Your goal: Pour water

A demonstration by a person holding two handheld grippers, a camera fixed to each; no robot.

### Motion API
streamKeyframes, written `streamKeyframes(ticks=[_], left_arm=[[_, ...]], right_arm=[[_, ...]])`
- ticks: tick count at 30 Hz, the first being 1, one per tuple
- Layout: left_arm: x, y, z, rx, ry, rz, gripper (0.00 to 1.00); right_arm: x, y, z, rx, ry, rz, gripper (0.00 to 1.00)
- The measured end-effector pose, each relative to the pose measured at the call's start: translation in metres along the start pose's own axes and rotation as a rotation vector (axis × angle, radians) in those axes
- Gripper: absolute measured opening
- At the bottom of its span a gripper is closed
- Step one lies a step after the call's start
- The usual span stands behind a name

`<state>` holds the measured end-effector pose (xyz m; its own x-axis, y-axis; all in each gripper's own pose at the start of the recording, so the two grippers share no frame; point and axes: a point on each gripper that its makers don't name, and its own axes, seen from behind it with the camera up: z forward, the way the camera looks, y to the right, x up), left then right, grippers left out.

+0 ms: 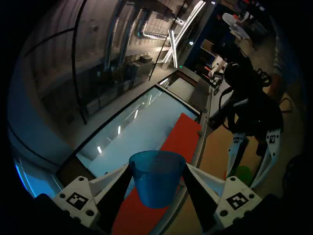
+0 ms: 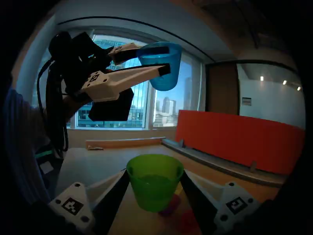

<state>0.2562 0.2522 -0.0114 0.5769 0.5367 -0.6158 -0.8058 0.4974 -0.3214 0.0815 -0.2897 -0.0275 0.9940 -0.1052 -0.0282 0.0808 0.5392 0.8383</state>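
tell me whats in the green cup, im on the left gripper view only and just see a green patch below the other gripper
observer: the green cup has liquid in it, with the surface a little below the rim.
operator: is the right gripper properly on it
observer: yes, the right gripper has a finger pressed on each side of it.
operator: and my blue cup, where is it seen from there
observer: the blue cup in the left gripper is raised well higher than the green cup, mouth up, and no stream is falling from it.
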Motion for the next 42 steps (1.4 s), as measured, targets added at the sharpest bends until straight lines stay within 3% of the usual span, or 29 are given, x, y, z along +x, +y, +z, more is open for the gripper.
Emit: streamKeyframes(ticks=[9,18,24,30,42], left_arm=[[-0.015,-0.004,0.001,-0.003,-0.018,-0.308,0.86],[-0.038,-0.017,0.006,0.002,-0.048,-0.613,0.86],[-0.049,-0.017,0.013,-0.011,-0.055,-0.784,0.86],[-0.060,-0.017,0.016,-0.016,-0.068,-0.880,0.86],[-0.081,-0.006,0.010,-0.009,-0.108,-0.904,0.86]], right_arm=[[0.007,0.000,-0.004,-0.008,0.018,-0.002,0.90],[0.013,-0.001,-0.011,-0.017,0.032,-0.007,0.90],[0.015,-0.004,-0.013,-0.020,0.036,-0.008,0.90],[0.017,-0.005,-0.013,-0.019,0.037,-0.010,0.90],[0.014,-0.001,-0.018,-0.029,0.030,0.005,0.90]])
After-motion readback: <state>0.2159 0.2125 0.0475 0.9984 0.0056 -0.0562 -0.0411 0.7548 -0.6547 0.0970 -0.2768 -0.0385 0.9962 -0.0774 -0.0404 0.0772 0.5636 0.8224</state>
